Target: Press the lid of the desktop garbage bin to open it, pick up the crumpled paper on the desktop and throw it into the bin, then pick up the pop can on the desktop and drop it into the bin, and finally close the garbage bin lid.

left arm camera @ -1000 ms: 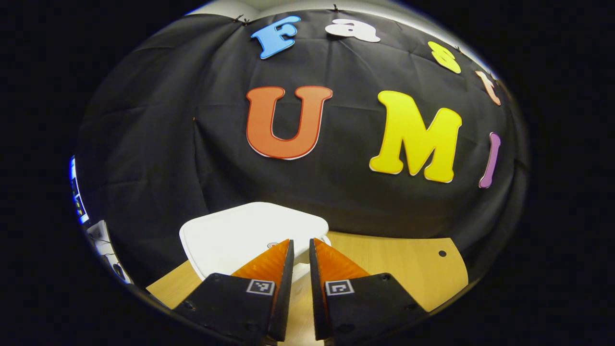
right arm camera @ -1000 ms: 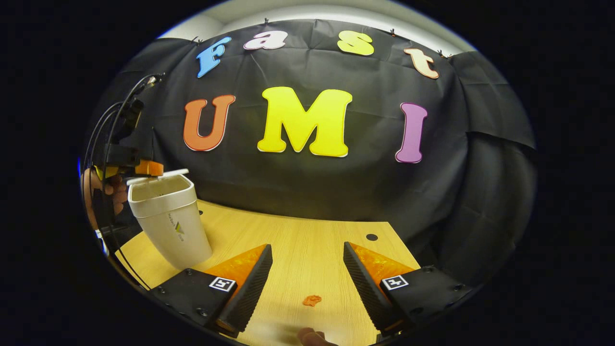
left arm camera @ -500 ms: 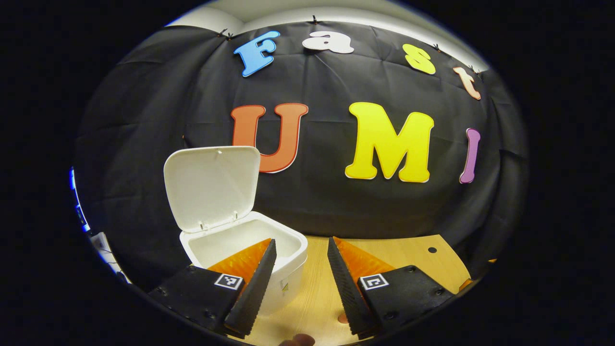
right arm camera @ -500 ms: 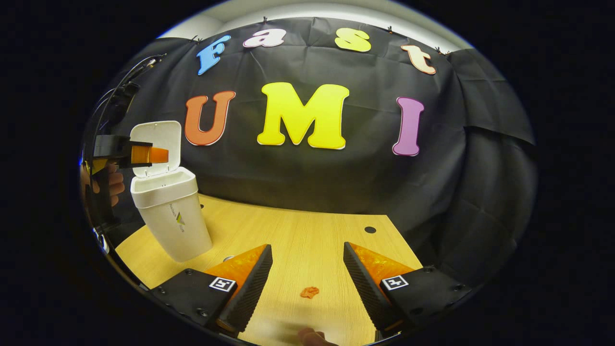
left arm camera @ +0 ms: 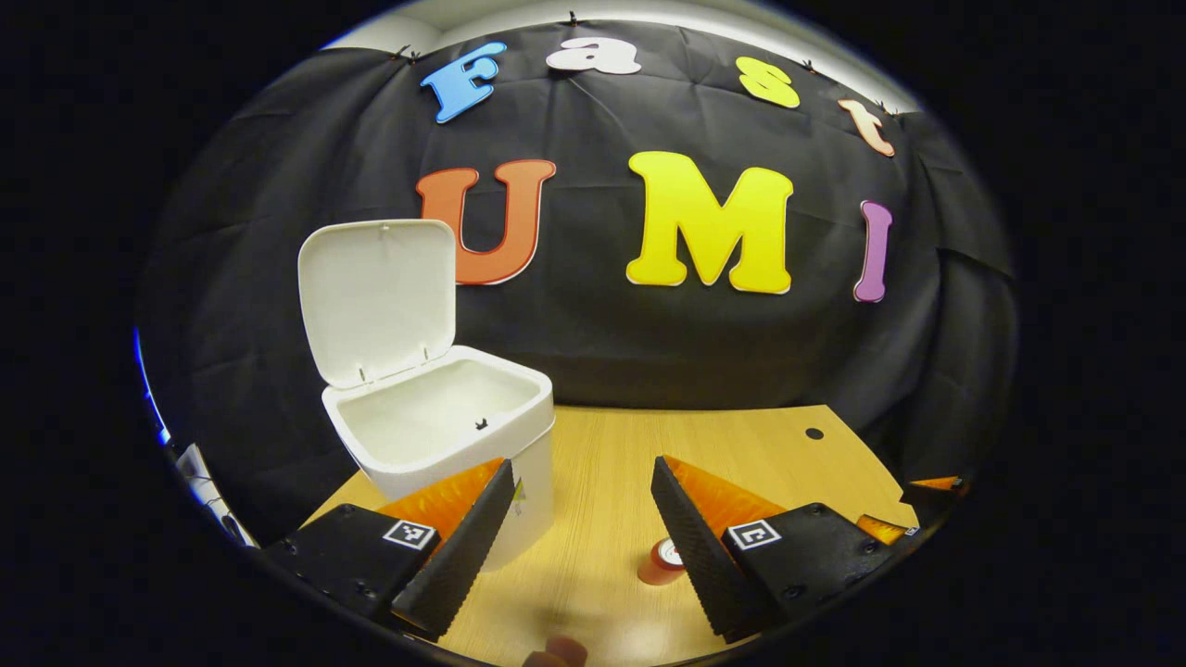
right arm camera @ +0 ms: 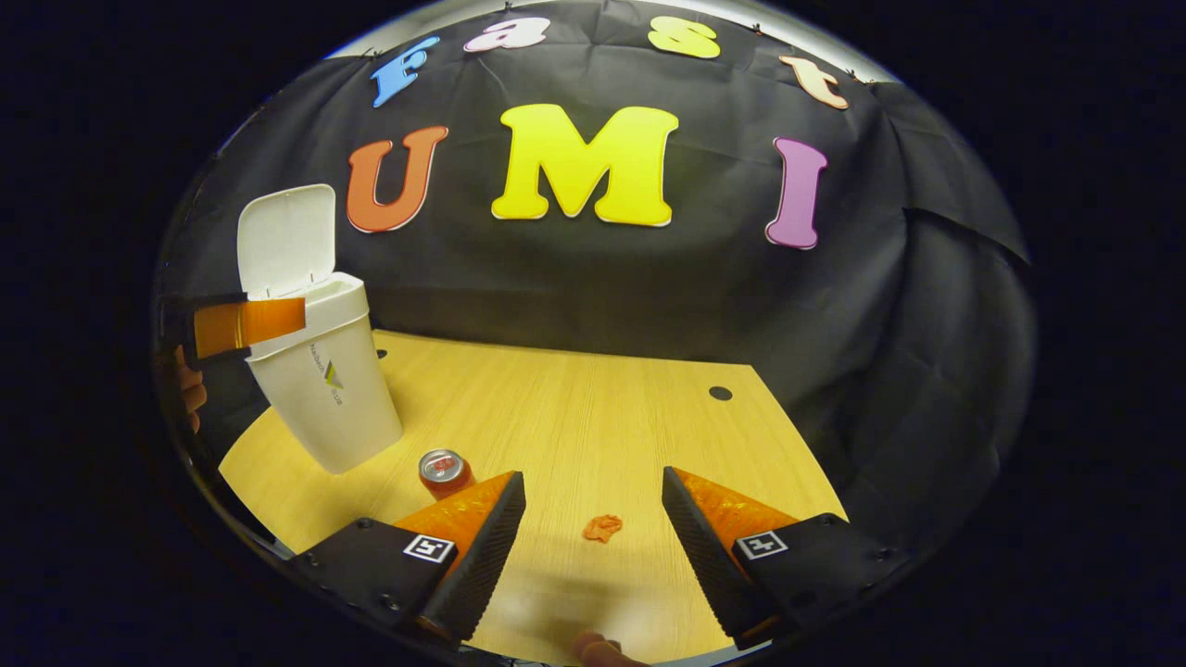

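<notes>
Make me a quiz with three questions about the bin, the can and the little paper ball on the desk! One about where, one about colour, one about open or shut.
1. Where does the pop can stand?
A. Inside the bin
B. On the desk, beside the bin
C. Between the right gripper's fingers

2. What colour is the crumpled paper?
A. Orange
B. Blue
C. Green

3. How is the bin lid?
A. Shut flat
C. Lying on the desk
B. Up and open

Answers:
1. B, the can stands upright on the desk near the foot of the bin.
2. A, the small wad ahead of the open right gripper is orange.
3. B, the lid stands up behind the rim and the bin's inside shows past the open left gripper.
</notes>
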The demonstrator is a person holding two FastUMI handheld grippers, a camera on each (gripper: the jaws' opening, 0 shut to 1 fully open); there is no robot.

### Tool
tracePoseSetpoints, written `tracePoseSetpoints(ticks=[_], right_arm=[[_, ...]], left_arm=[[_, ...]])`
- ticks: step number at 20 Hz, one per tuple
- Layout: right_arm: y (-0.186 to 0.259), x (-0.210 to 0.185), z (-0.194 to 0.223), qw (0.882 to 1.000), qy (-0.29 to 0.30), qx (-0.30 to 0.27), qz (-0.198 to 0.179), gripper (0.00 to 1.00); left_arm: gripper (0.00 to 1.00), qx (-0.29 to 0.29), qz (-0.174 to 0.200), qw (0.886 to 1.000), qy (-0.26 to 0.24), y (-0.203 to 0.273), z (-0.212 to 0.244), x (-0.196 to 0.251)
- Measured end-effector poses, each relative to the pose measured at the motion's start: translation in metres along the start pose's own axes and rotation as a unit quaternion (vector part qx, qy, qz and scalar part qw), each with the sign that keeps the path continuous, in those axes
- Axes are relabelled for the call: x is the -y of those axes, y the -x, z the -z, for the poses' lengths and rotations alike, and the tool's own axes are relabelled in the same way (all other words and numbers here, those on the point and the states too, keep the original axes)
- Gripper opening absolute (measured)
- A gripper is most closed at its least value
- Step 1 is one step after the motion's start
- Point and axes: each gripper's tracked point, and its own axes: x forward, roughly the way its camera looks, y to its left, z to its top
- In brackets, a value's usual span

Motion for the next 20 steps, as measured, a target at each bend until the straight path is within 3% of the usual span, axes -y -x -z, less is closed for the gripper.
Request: tracePoseSetpoints(ticks=[9, 20], right_arm=[[-0.061, 0.003, 0.057, 0.995, -0.003, -0.104, 0.010, 0.94], [-0.141, 0.014, 0.126, 0.972, -0.020, -0.235, 0.013, 0.94]], left_arm=[[0.99, -0.107, 0.016, 0.994, -0.029, 0.000, 0.092, 0.011], [1.00, -0.188, 0.005, 0.982, -0.013, -0.011, 0.154, 0.014]])
